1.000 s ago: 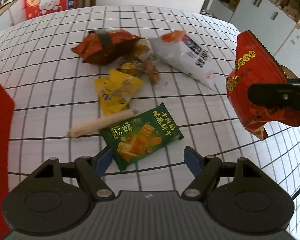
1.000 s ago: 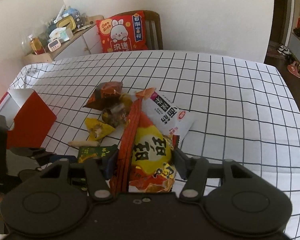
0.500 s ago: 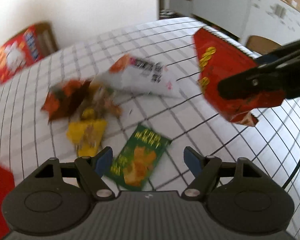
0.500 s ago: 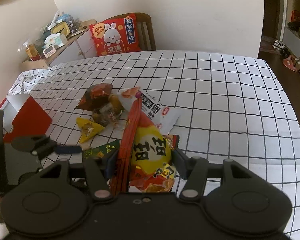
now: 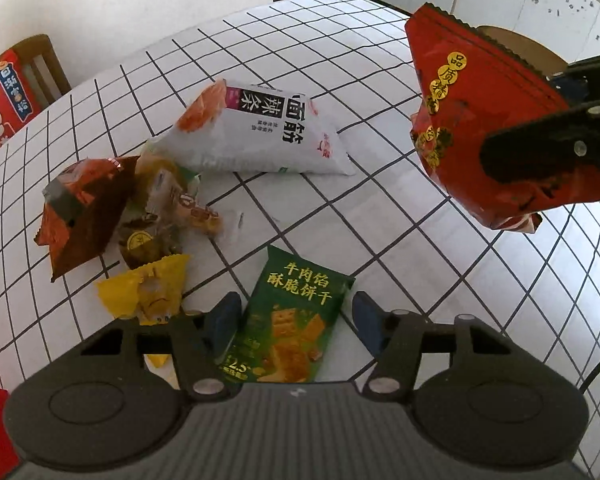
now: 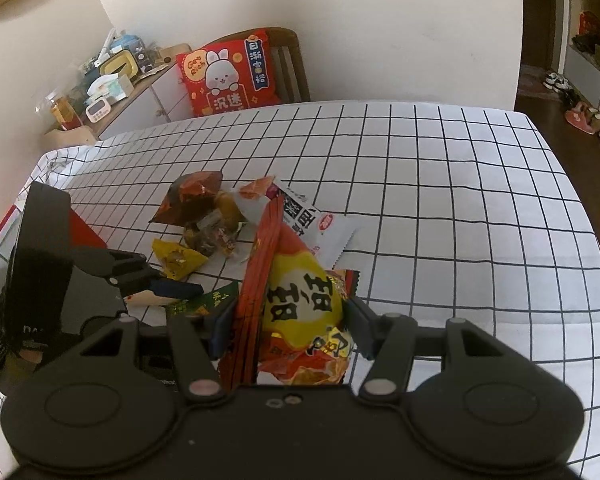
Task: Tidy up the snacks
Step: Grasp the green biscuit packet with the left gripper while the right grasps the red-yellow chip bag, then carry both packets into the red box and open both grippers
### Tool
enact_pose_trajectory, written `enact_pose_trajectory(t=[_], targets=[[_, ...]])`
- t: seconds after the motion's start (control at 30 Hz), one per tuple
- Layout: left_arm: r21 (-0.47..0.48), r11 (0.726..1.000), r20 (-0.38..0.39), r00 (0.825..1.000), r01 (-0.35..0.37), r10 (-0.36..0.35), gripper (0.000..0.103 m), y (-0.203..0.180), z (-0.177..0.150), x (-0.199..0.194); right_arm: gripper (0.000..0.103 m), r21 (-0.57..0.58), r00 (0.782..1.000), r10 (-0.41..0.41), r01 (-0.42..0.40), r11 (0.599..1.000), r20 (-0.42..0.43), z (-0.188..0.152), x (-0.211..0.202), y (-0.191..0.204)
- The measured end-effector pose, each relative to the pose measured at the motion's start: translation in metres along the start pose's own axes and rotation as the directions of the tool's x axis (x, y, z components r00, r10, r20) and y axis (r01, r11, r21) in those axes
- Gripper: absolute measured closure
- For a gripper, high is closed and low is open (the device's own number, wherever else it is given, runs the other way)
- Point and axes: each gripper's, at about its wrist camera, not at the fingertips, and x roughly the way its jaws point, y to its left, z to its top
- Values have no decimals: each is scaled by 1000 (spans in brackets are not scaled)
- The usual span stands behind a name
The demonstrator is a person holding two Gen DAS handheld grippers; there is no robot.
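A green biscuit packet (image 5: pixel 290 320) lies flat on the checked tablecloth (image 5: pixel 380 220), between the fingers of my left gripper (image 5: pixel 292 316). Its jaws are closing: the left pad is at the packet's edge, and a gap shows at the right pad. My right gripper (image 6: pixel 288 328) is shut on a red and yellow chip bag (image 6: pixel 304 300) and holds it above the table. The same chip bag (image 5: pixel 476 120) hangs at the right of the left wrist view. The left gripper (image 6: pixel 140 276) shows at the left of the right wrist view.
Loose snacks lie beyond the green packet: a white bag (image 5: pixel 256 132), a brown-orange packet (image 5: pixel 84 208), a yellow packet (image 5: pixel 148 292) and clear-wrapped sweets (image 5: pixel 172 208). A red box (image 6: pixel 86 232) stands at the table's left. A red cushion (image 6: pixel 228 72) rests on a chair behind.
My left gripper has rolled and slid over the green packet, and its jaws have narrowed around it. The right gripper has kept still with the chip bag.
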Motion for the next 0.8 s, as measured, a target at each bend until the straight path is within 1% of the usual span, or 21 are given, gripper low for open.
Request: enact_pose_trajectory(t=[0.07,0.1,0.17,0.27,0.37,0.53,0.63,0.8], targets=[[5,1000,3,1000,5,-5,53,0,-1,-1,45,7,1000,-1,1,1000,1,0,0,0],[10,1000,3,1000,-3,3,54,-3,0,-1,45,9,1000,-4,4,1000,1,-1,0,0],[13,1000,4,1000,-15,14,56,-9,-1,-3,45,13,1000,-6,6,1000,1,-2,0,0],[-21,1000,0,1000,-18,18,57,-16,-2,-7,46,17,1000,-12,12,1000,-9,-4,0,0],[-76,997,5,999,-35,35,58,-19,-6,-11,46,19,1000,-16,16,1000,-18,-8,-2,2],[-171,984,28,999,-40,46,58,-22,-17,-29,46,13,1000,-13,13,1000,-25,-17,-8,6],[-233,972,36,998,-38,48,58,-23,-24,-46,46,7,1000,-5,5,1000,-31,-20,-12,10],[-308,951,67,996,-40,63,58,-21,-34,-82,46,-19,999,17,-18,1000,-28,-23,-23,22]])
